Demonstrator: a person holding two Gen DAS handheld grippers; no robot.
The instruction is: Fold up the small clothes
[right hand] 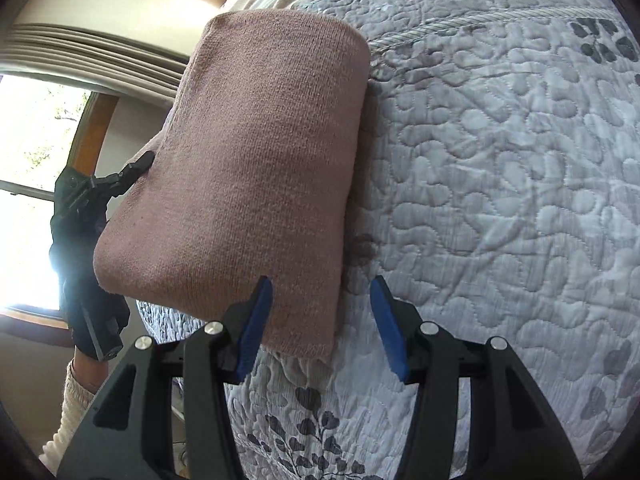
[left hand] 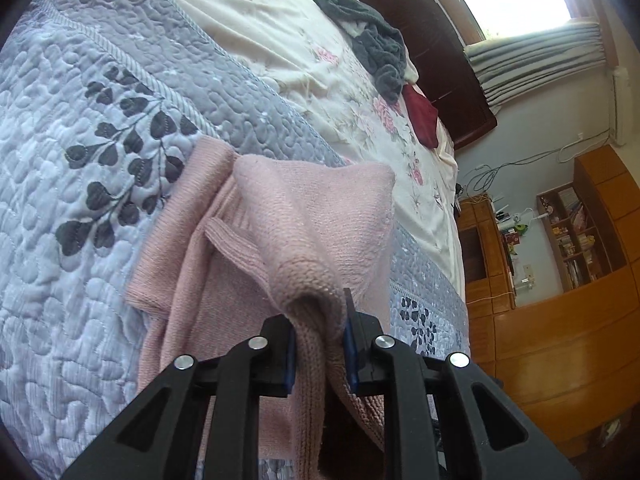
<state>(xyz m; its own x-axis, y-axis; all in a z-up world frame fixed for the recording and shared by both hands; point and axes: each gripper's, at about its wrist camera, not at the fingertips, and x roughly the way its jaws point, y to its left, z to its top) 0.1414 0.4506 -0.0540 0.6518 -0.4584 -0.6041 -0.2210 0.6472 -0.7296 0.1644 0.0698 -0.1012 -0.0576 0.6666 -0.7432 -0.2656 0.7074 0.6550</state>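
The left gripper (left hand: 320, 340) has its fingers clamped on a ribbed edge of the pink knit garment (left hand: 280, 232), lifted mid-fold over the quilted bed (left hand: 60, 200) near its edge. The right gripper (right hand: 322, 328) hovers with fingers apart. Next, probably lay the fold flat.

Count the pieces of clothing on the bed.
3: pink knit garment held in the left gripper, dark grey garment and dark red one near the headboard. Something white under the grey may be another.
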